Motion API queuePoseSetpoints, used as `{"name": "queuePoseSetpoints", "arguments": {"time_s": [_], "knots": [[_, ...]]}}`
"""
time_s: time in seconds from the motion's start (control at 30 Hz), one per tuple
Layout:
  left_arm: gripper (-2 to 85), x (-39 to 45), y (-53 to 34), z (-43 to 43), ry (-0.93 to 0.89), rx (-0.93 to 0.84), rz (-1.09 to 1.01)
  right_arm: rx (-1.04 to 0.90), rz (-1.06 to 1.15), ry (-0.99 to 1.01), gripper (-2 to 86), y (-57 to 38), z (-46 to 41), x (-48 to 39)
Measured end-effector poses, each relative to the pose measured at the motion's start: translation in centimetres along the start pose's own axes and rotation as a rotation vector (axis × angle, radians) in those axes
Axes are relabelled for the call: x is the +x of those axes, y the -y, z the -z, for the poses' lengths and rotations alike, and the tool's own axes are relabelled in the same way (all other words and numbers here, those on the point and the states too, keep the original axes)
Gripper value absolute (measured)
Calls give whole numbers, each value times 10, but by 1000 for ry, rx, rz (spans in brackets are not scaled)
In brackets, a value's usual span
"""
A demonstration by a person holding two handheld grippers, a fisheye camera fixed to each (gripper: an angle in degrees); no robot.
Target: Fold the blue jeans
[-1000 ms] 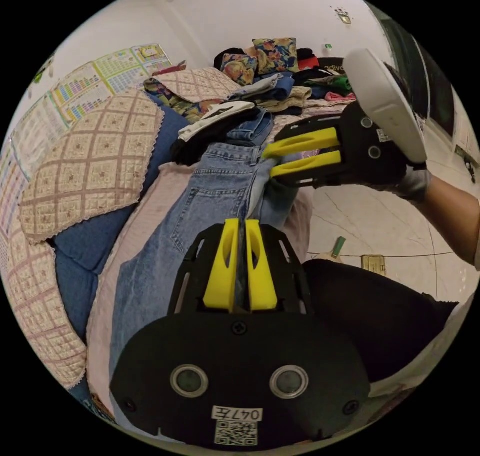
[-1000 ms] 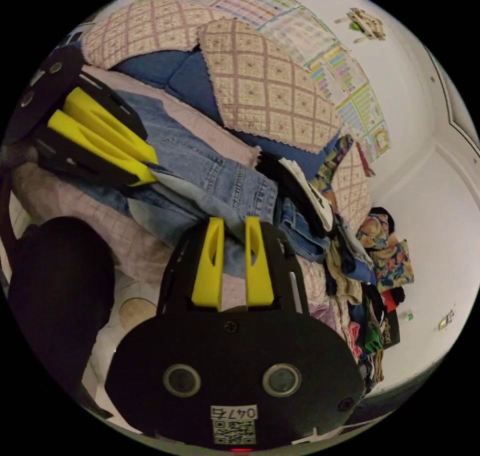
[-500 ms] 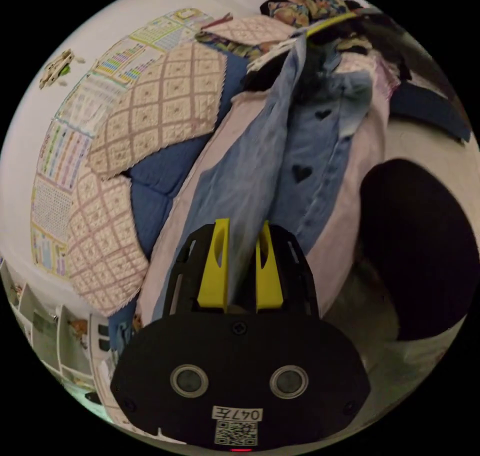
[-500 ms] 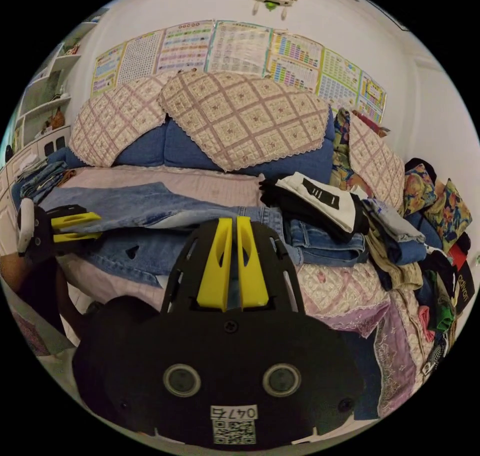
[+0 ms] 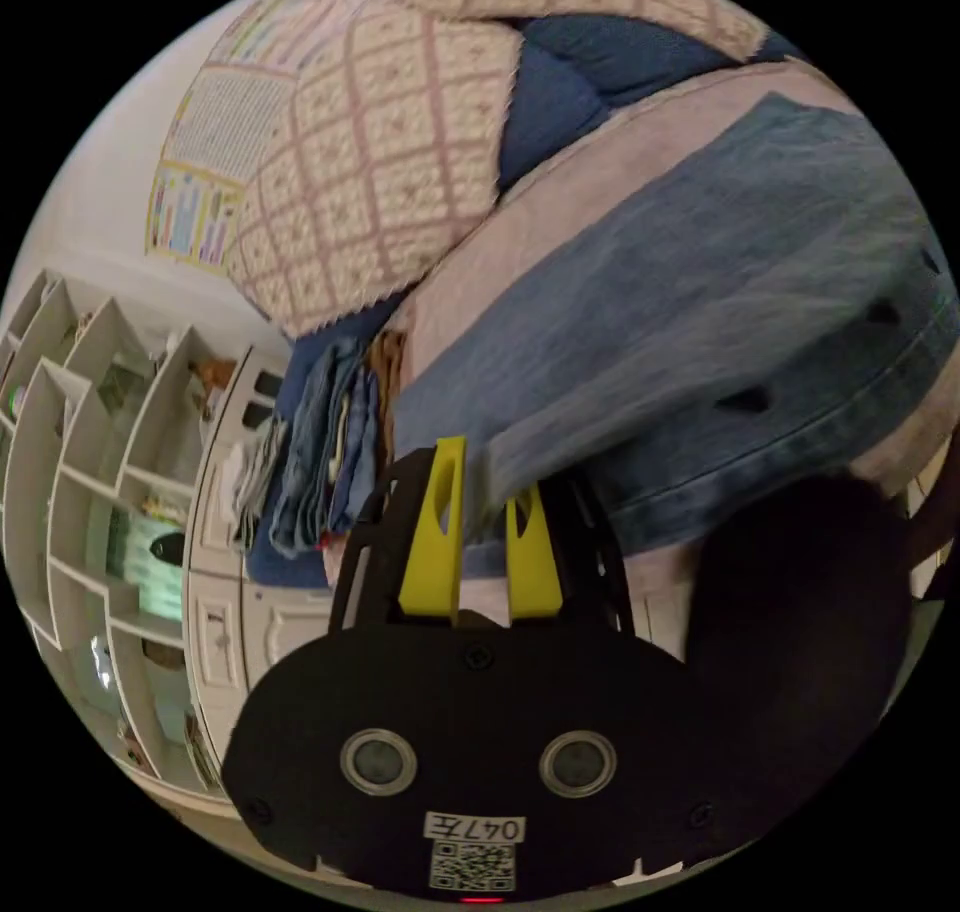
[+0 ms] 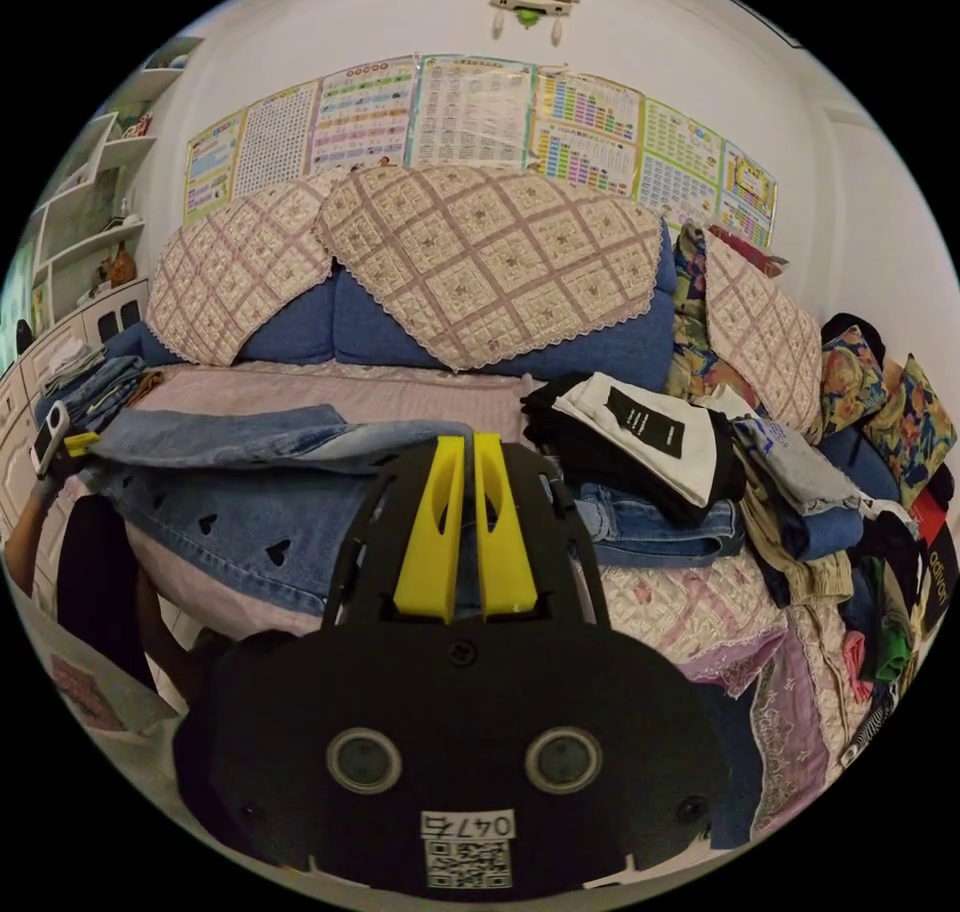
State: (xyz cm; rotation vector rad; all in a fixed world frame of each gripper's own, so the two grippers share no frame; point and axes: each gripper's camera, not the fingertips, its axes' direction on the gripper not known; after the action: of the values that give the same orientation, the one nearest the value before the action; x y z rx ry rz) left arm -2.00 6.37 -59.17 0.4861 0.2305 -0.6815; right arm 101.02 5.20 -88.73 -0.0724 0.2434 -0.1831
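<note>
Both jaws of the left gripper pinch a hem of the blue jeans; the right gripper clamps denim too. The jeans lie stretched across the sofa seat. The right gripper view adds a clothes pile; the left gripper view adds white shelves.
</note>
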Motion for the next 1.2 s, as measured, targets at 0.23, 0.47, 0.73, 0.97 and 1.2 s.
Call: {"name": "queuePoseSetpoints", "arguments": {"time_s": [0.23, 0.47, 0.73, 0.97, 1.2], "knots": [[-5, -56, -27, -100, -66, 16, 133, -20, 45, -90, -1, 41, -65, -11], [-7, -121, 84, -161, -115, 130, 70, -35, 11, -69, -2, 139, -174, 7], [-5, -110, 230, -319, -314, -98, -5, -354, -28, -138, -2, 189, -405, 15], [6, -41, 250, -385, -147, 0, -43, -439, -56, -176, -2, 158, -504, 18], [94, -20, 235, -418, -111, -46, -64, -503, 20, -168, -1, 139, -540, 11]]}}
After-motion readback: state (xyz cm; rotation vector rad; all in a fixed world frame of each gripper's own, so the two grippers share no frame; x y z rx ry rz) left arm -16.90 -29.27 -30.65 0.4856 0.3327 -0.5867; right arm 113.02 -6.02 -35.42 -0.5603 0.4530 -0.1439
